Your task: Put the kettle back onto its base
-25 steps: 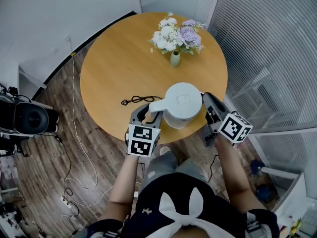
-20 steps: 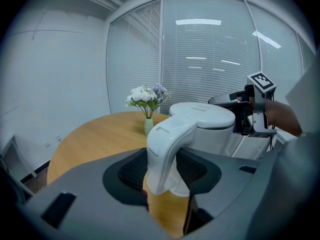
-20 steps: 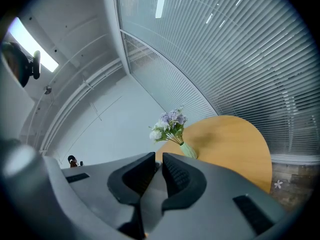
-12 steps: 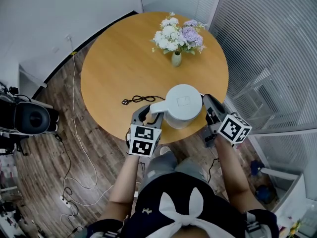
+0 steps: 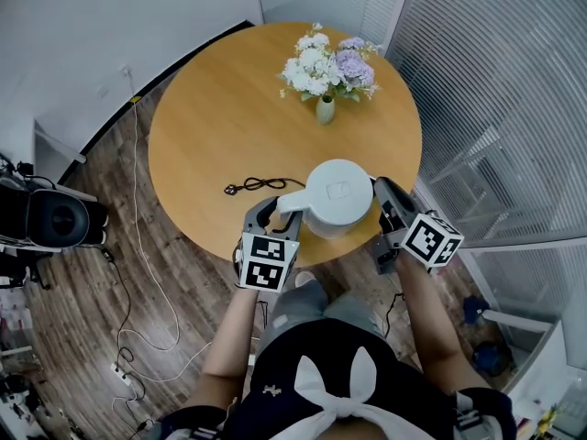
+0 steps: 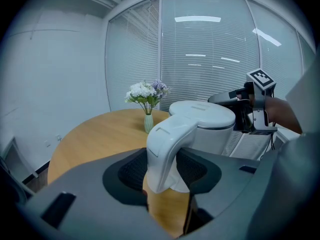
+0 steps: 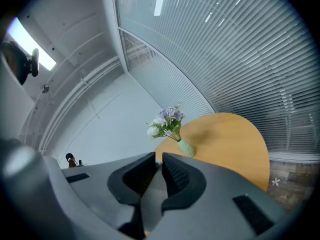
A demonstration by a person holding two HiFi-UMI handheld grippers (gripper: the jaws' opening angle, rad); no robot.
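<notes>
- Round wooden table (image 5: pixel 202 145) stands in a corner between a white wall and glass partitions with blinds (image 7: pixel 235 44).
- White electric kettle (image 5: pixel 337 197) sits upright on the table near the edge closest to the person, lid closed.
- The kettle's base cannot be made out from above. The kettle body covers whatever lies under it.
- A black power cord (image 5: pixel 260 186) lies on the tabletop just left of the kettle, plug end pointing away from it.
- Left gripper (image 5: pixel 273 214): jaws clamped on the kettle's handle (image 6: pixel 167 144). In the left gripper view the white handle fills the gap, with a ribbed black pad (image 6: pixel 131 172) pressed against each side.
- Right gripper (image 5: pixel 383 200): just beside the kettle's right flank; contact cannot be confirmed from above.
- In the right gripper view the pads (image 7: pixel 178 176) are drawn together with only a thin slit between them, and nothing is held there.
- That camera tilts upward past the kettle toward the blinds and ceiling.
- A pale green vase (image 5: pixel 324 109) with white and lilac flowers (image 5: pixel 326 63) stands on the far side of the table, well apart from the kettle.
- The right gripper's marker cube (image 6: pixel 261 78) also shows in the left gripper view, behind the kettle lid.
- Wood-plank floor (image 5: pixel 174 291); a white cable (image 5: pixel 138 236) trails across it to the left of the table.
</notes>
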